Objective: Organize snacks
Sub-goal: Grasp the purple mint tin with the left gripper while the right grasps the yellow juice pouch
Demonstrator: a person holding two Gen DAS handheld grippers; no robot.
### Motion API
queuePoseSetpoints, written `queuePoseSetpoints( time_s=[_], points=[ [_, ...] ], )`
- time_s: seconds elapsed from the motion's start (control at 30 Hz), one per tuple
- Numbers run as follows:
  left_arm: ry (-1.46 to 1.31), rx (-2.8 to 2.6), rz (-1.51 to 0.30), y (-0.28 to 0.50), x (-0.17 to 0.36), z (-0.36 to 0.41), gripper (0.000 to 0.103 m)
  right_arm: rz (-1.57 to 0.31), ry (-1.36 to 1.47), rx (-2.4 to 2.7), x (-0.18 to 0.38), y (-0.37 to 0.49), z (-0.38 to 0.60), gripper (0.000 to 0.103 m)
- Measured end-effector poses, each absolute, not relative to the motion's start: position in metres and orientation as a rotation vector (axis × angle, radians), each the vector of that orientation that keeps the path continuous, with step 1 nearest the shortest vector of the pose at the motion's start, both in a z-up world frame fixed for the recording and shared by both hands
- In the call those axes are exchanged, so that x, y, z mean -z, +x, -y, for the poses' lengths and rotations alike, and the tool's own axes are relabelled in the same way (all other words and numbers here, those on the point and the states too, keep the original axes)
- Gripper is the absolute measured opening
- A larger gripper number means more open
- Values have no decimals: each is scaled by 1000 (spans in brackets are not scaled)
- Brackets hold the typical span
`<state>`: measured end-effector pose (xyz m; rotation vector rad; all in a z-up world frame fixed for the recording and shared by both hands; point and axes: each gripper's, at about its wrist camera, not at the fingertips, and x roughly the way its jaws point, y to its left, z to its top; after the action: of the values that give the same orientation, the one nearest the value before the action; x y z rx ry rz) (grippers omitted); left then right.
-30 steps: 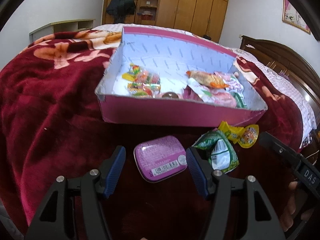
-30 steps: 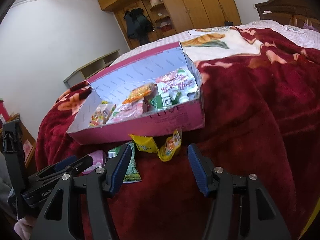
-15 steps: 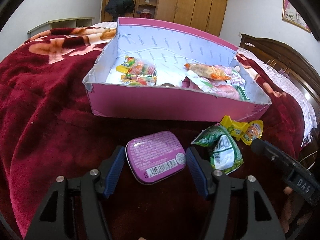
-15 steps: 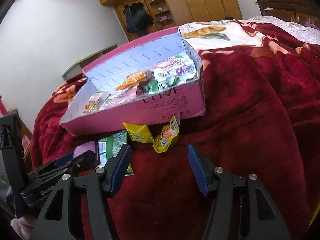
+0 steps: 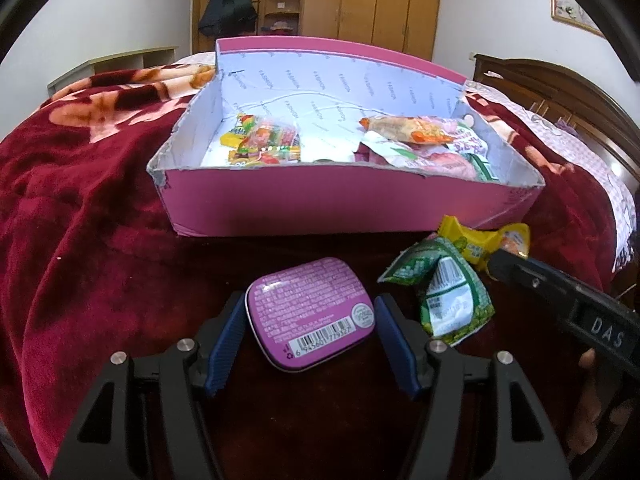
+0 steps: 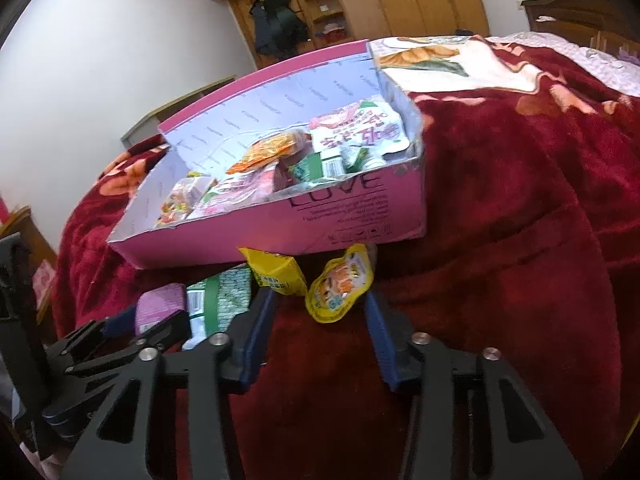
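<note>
A pink box (image 5: 320, 204) (image 6: 320, 232) with several snack packets inside sits on the red blanket. In front of it lie a purple tin (image 5: 310, 312) (image 6: 158, 306), a green packet (image 5: 444, 292) (image 6: 222, 294), a yellow packet (image 5: 466, 242) (image 6: 276, 272) and an orange-yellow pouch (image 5: 516, 238) (image 6: 340, 290). My left gripper (image 5: 310, 326) is open with its jaws either side of the purple tin, just off its edges. My right gripper (image 6: 318, 314) is open with the orange-yellow pouch between its fingertips.
The red floral blanket (image 5: 80, 220) (image 6: 520, 220) covers the bed. A wooden headboard (image 5: 560, 92) lies at the right, wardrobes (image 5: 360, 0) at the back. The right gripper's body (image 5: 568, 304) shows beside the green packet.
Both grippers have moved forward and down. The left jaws now straddle the purple tin. The right jaws have reached the orange-yellow pouch.
</note>
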<state>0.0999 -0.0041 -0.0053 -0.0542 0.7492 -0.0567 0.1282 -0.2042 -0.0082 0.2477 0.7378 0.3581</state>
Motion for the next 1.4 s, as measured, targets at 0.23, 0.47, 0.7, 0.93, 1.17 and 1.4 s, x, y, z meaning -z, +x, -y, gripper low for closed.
queuePoseSetpoints(
  time_s=[0.23, 0.47, 0.7, 0.93, 1.17, 1.4],
  points=[
    [-86, 65, -777, 106, 9, 0, 68, -782, 244, -343, 12, 137, 201, 39],
    [-121, 87, -784, 107, 9, -7, 68, -781, 260, -352, 13, 135, 202, 39],
    [-125, 93, -784, 108, 9, -7, 68, -807, 249, -328, 14, 142, 198, 39],
    [-123, 97, -812, 111, 6, -8, 68, -790, 216, -285, 14, 140, 191, 33],
    [-175, 79, -794, 98, -6, -12, 68, -753, 221, -294, 12, 131, 197, 32],
    [-172, 97, -756, 87, -19, -17, 68, -682, 190, -242, -1, 111, 196, 32]
  ],
)
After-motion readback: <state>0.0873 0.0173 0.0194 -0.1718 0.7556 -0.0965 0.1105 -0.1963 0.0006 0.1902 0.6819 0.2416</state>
